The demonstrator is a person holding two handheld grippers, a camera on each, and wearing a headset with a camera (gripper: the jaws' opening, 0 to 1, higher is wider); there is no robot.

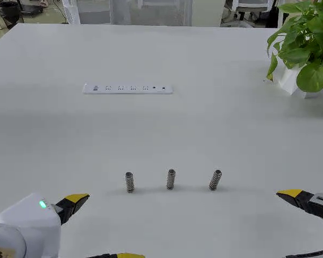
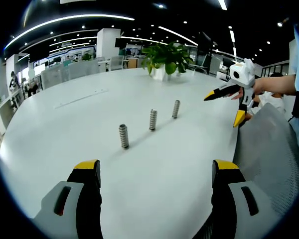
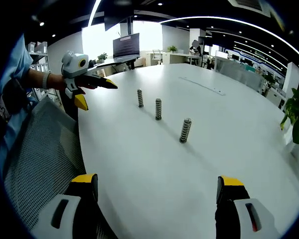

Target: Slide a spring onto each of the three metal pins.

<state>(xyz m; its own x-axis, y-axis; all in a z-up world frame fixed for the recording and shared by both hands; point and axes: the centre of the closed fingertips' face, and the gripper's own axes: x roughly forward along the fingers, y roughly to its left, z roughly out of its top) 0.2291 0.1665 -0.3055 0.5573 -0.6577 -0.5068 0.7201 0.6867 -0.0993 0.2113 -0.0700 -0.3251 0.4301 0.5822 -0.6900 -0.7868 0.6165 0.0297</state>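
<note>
Springs [image 1: 170, 179] upright in row, pins inside hard to discern

Plain pale grey is seen on the table [image 1: 204, 123]. The springs [image 1: 170, 179] are banded silver-grey and dark by their coils. The left gripper [image 2: 157, 169] and right gripper [image 3: 154, 181] are tipped yellow over black. White: power strip [image 1: 127, 88], pot [image 1: 290, 80]. Green: plant [image 1: 304, 37].

3 springs [image 1: 130, 182] [image 1: 170, 179] [image 1: 215, 180], prob. 3 pins inside; 1 pwr strip [image 1: 128, 88], 1 plant [image 1: 304, 37], 2 tongs [image 2: 155, 167] [image 3: 158, 179].
</note>
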